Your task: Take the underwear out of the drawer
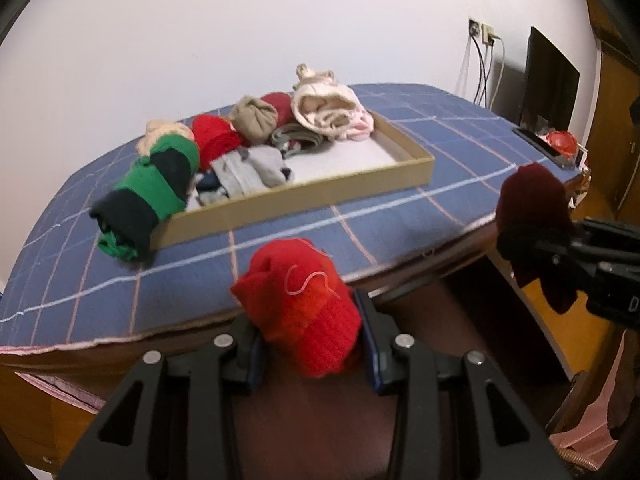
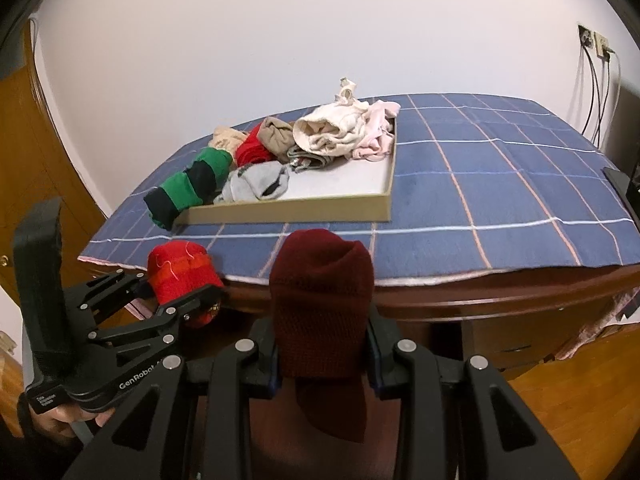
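My left gripper (image 1: 312, 356) is shut on a rolled bright red garment (image 1: 300, 300), held in the air just off the table's near edge; it also shows in the right wrist view (image 2: 180, 272). My right gripper (image 2: 322, 360) is shut on a rolled dark maroon garment (image 2: 320, 300), also off the near edge; it shows at the right of the left wrist view (image 1: 532, 216). A shallow cardboard drawer tray (image 1: 304, 196) (image 2: 296, 210) lies on the table, with several rolled garments piled in its left and far parts.
The table has a blue checked cloth (image 1: 460, 140) (image 2: 500, 184). A green-and-black roll (image 1: 148, 196) hangs over the tray's left corner. A dark monitor (image 1: 550, 80) and a red object (image 1: 562, 142) stand at the far right. Cables hang from a wall socket (image 2: 596, 46).
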